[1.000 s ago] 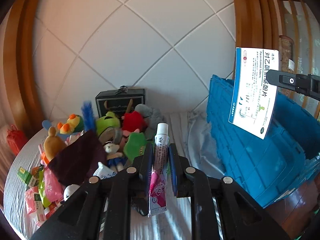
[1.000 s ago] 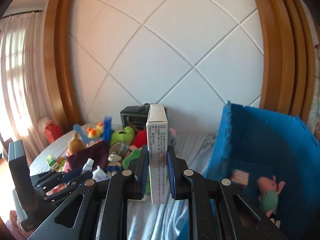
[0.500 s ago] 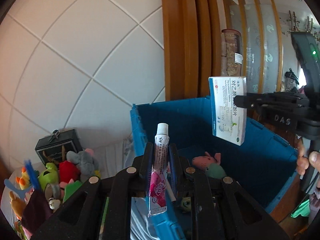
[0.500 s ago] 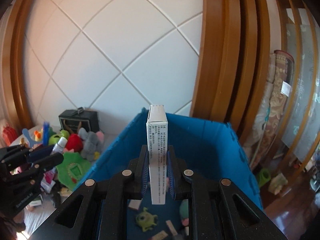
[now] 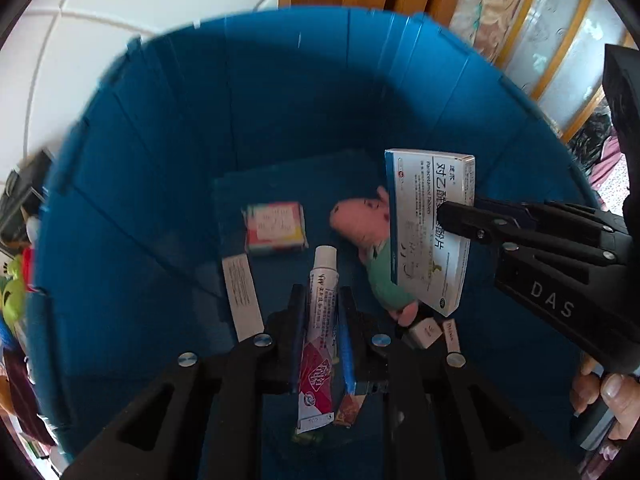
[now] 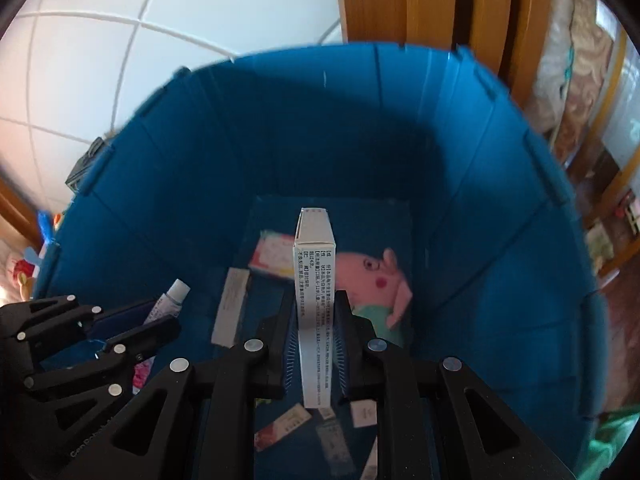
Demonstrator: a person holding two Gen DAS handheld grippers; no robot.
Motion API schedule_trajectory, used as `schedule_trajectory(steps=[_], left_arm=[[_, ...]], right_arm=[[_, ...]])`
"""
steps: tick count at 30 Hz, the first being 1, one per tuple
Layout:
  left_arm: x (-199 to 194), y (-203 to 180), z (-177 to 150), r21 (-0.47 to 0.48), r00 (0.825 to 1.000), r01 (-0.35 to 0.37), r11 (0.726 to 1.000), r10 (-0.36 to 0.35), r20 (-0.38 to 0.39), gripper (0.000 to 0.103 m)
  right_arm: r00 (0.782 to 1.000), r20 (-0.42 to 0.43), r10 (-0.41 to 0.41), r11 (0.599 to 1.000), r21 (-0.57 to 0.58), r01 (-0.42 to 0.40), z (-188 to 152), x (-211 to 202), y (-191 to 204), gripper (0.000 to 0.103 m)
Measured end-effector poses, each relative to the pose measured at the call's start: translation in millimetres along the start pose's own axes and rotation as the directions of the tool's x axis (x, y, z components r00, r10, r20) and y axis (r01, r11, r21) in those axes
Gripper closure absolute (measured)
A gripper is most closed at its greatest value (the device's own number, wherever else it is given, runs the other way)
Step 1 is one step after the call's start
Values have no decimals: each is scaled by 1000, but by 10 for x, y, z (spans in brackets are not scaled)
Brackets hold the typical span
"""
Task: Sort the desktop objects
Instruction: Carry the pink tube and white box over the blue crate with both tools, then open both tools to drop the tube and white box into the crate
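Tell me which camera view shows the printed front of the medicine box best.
Left wrist view: the medicine box shows its printed front, clamped by the right gripper. Right wrist view shows only its narrow text-covered edge between the fingers.

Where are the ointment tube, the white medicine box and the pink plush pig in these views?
ointment tube [image 5: 320,320], left wrist view, on its printed body between the closed fingers.
white medicine box [image 6: 314,300], right wrist view, on its narrow printed side.
pink plush pig [image 6: 366,272], right wrist view, on its face.
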State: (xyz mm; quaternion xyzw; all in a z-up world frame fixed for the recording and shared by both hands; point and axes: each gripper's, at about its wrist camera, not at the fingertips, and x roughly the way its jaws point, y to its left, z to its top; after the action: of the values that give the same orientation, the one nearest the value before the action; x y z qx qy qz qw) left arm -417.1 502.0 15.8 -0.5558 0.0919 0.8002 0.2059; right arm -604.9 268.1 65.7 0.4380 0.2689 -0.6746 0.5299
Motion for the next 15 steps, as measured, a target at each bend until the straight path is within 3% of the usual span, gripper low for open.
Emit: schedule_trajectory(steps=[2, 5, 11, 15], left_arm=[[178, 10, -33, 4, 997, 18, 1000, -18, -78, 87], [243, 65, -109, -6, 995, -11, 1000, 11, -96, 87], [479, 87, -184, -20, 975, -71, 997, 65, -212, 87], [541, 106, -166, -13, 968, -92, 996, 86, -234, 87]], right_arm=[[996, -79, 36, 998, 46, -33, -80, 284, -114, 86], [983, -176, 47, 997, 61, -37, -194, 540, -159, 86], [963, -269, 24, 1000, 5, -23, -353, 733, -34, 86], [957, -291, 2, 1000, -2, -3, -383, 786, -6, 85]])
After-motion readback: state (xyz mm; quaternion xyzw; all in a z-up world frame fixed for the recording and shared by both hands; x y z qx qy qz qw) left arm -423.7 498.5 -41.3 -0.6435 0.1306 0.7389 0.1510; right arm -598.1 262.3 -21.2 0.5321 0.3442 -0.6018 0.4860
